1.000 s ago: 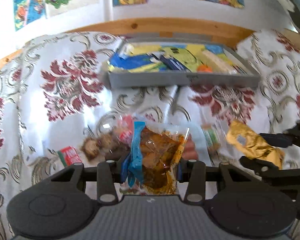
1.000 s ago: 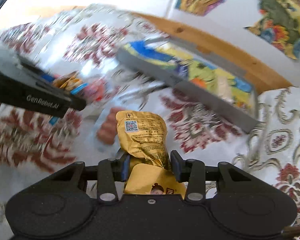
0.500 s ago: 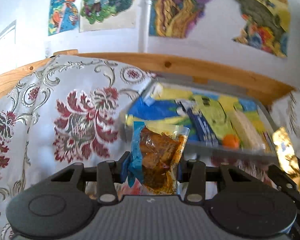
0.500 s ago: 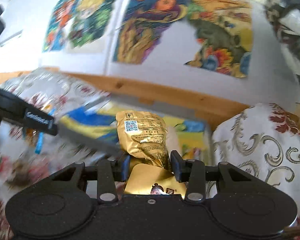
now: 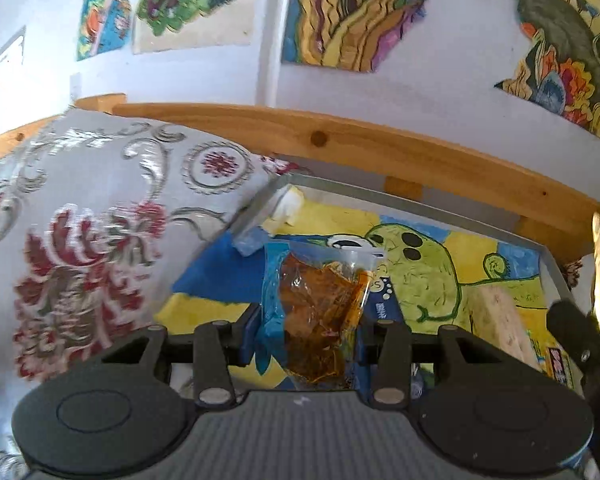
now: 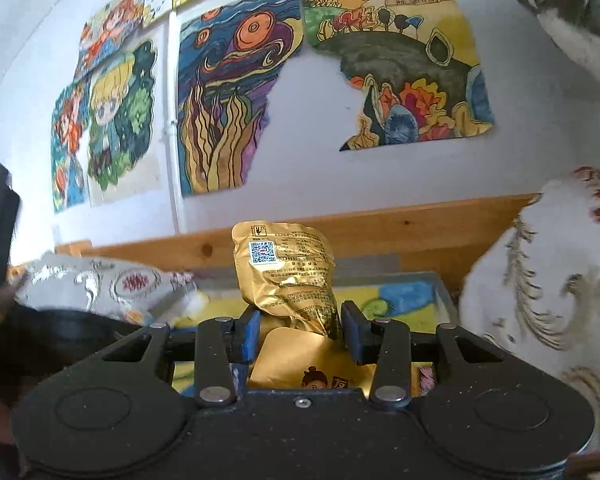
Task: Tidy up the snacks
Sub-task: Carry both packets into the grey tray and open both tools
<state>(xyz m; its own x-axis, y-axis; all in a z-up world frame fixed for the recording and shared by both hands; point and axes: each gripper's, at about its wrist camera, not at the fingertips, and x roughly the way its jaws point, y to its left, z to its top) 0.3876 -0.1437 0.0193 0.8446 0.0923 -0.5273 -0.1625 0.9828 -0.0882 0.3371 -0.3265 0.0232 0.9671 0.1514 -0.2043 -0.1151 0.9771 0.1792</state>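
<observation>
Readable marks: almost all on your gold packet.

The gold packet (image 6: 288,276) in your right gripper (image 6: 300,330) carries a white QR code label near its top, with a small square symbol above it and lines of fine dark print beside and below, too small to read. Its lower flap shows a cartoon face and one red Chinese character beside it, partly hidden. In the left view, the clear packet (image 5: 316,312) shows no legible print, and the tray (image 5: 420,204) holds a blue wrapper with white letters, too blurred to make out.
</observation>
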